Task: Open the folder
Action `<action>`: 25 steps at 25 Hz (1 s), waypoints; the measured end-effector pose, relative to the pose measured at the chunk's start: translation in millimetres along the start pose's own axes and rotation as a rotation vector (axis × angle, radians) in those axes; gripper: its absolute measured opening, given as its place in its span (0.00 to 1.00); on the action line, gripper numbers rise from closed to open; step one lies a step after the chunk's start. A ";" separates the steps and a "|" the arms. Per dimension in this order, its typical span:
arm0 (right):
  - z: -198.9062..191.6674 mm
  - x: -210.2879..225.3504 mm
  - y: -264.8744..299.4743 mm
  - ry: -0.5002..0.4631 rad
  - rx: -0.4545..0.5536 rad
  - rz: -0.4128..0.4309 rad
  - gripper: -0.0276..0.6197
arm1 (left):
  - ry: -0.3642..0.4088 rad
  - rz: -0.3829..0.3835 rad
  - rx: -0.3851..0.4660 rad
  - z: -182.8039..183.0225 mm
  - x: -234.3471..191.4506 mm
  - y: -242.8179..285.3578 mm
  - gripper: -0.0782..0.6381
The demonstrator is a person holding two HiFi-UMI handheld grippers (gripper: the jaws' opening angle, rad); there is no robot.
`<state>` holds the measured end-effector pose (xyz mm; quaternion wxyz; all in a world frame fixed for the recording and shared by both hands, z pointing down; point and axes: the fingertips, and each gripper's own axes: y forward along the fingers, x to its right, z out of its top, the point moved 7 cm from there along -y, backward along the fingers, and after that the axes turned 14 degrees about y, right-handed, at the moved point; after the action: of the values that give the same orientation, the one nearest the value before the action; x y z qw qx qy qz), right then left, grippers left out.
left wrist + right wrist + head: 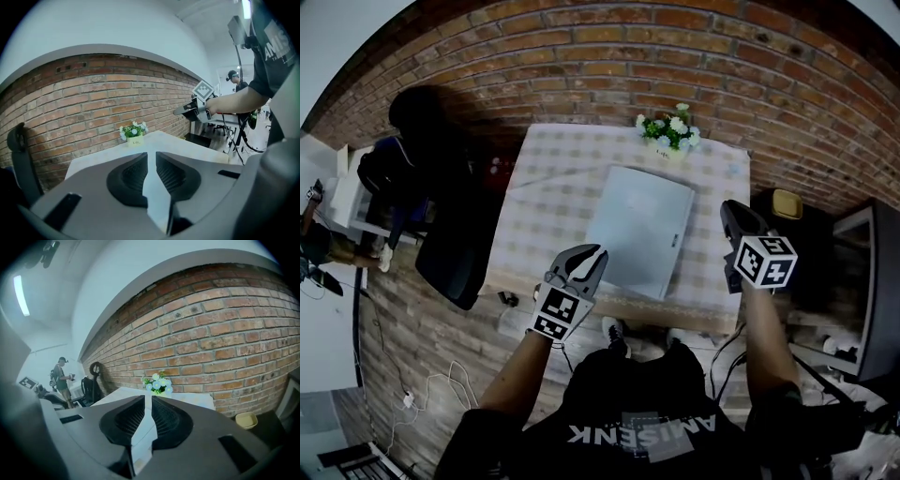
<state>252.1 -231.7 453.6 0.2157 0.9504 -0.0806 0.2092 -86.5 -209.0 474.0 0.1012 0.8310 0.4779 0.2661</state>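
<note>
Head view shows closed folder (639,230), left gripper view shows right gripper (179,111)

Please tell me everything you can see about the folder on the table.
The folder is a pale blue-grey rectangle, plastic-looking and closed. It lies flat on the checked table, turned slightly askew, with a small dark mark near its right edge. The flowers stand just beyond its far corner. The left gripper and right gripper do not touch it.

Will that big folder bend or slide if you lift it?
The folder lies flat and thin, so its cover probably bends a bit when lifted. Its smooth surface on the checkered tablecloth may let it slide if pushed.
</note>
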 end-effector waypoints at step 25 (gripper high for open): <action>-80.6 79.0 135.4 0.233 -0.240 -0.087 0.30 | -0.051 -0.108 -0.199 -84.5 42.4 23.3 0.41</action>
<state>260.9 -321.9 604.7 0.3446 0.8896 -0.0383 0.2972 -97.8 -192.5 569.3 0.2094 0.7966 0.4904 0.2849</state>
